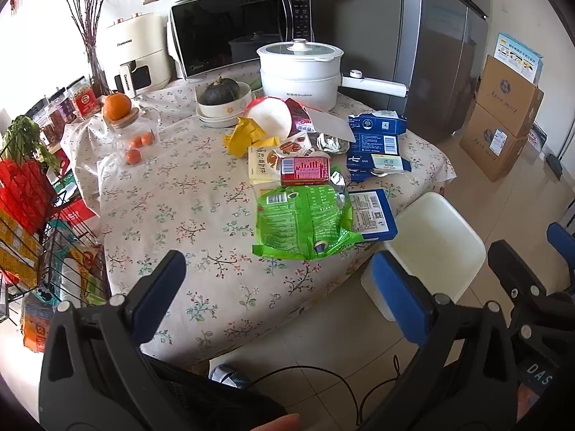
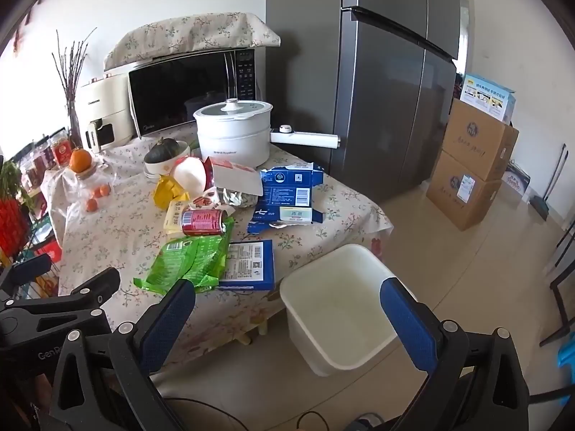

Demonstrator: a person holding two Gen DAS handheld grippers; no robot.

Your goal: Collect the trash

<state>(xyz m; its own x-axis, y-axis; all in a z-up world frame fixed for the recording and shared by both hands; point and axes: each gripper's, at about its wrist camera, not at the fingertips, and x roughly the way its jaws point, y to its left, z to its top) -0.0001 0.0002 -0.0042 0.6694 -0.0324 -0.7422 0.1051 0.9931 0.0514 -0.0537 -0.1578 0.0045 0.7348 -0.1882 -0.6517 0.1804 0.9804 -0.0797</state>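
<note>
So nothing is picked yet: trash sits mid-frame in both views, on the right half of the table (image 1: 172, 194), and the bin (image 2: 334, 309) stands on the floor just beside the table's near right corner, empty as far as I can see.

Nearest piece is the green bag (image 1: 302, 222), lying flat and overlapping the blue box (image 1: 373, 212). Behind them: red can (image 1: 305, 170) on its side, cream packet (image 1: 260, 165), yellow wrapper (image 1: 248, 136), torn blue carton (image 1: 377, 136), crumpled foil (image 1: 329, 142).

My call on doing it well:
- Start with the green bag. Pinch its raised near edge, not the flat middle, since thin film likely slips under the pads.
- Lift clear before swinging to the bin, so the box doesn't drag along.
- Can will probably roll; close across its body, not the ends.
- Leave the oranges, squash and pot alone.

Pose: left gripper (image 1: 284, 287) is at lower frame, fingers spread wide, holding nothing, hovering off the near table edge and aimed at the bag. Right gripper (image 2: 287, 316) is also spread and empty, lower frame, over the floor with the bin between its fingers in view. Both are well short of any trash.
</note>
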